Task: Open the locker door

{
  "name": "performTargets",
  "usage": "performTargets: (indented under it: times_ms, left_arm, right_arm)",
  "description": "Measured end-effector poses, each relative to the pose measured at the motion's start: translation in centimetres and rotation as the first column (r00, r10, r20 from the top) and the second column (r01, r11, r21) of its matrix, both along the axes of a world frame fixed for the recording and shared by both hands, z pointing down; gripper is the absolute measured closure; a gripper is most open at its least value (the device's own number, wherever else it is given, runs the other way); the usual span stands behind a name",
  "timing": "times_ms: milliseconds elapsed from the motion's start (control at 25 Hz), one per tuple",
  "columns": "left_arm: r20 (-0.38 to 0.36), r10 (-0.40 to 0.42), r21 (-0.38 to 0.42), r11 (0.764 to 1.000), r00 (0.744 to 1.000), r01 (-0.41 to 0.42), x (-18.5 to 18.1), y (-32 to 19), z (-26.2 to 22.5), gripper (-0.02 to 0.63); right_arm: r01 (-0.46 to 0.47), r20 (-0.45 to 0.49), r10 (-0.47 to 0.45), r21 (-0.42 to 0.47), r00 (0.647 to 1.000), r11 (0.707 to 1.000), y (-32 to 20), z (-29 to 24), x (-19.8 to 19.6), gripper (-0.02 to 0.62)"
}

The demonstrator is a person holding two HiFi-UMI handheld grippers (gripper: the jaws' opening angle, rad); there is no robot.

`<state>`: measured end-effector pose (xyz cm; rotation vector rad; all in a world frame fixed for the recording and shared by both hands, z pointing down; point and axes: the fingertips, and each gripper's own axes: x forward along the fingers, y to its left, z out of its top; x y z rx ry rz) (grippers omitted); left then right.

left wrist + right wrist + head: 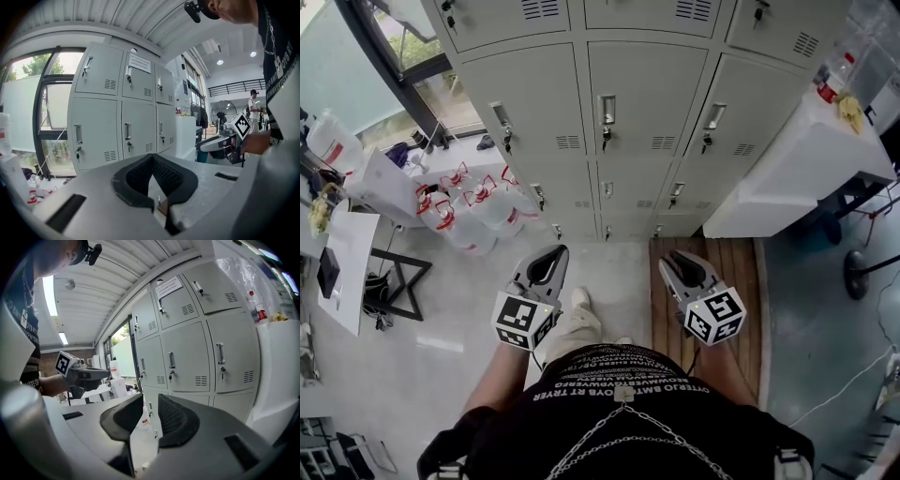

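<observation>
The person stands in front of a wall of grey lockers (642,94) and holds 2 tongs down low, 1 in each hand. The left gripper (555,251) is on the left side and the right gripper (668,255) is on the right side, well apart from each other. Both point toward the lockers, and neither one touches a locker. In the left gripper view, the black tips of the left gripper (151,157) are pressed together and there is nothing in them. In the right gripper view, the right gripper (150,397) is a little way open, with a gap between its 2 black pads. It holds nothing, and a bit of locker shows through the gap. Every locker door in view is shut. Each door has a silver handle (607,109), and some have a key hanging under it. Big clear water jugs (469,211) with red tops sit on the floor to the left of the lockers, by the window (412,47). A white table (806,159) stands just beside the lockers on the right, and a bottle with a red cap (828,84) stands on it. A strip of brown wood floor (722,281) lies under the right gripper. The person's shoe (579,300) shows on the grey floor between the 2 grippers.
</observation>
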<state>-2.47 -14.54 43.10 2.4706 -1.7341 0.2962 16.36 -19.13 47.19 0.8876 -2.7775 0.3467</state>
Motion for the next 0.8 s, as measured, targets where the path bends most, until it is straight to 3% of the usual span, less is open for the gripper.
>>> performTargets:
  times_ms: [360,800]
  left_arm:
    - [-0.016,0.100,0.010,0.995,0.995,-0.100,-1.0,-6.1,0.2,0.601]
    - [-0.038,0.142,0.038,0.989,0.989,-0.140,-7.7,-14.8,-0.4,0.601]
  right_arm:
    - [-0.079,-0.027,0.079,-0.022,0.997,0.997,-4.0,0.5,-1.5,0.500]
    - [-0.108,-0.051,0.108,0.013,0.993,0.994,-11.9,-1.4,-8.6,0.500]
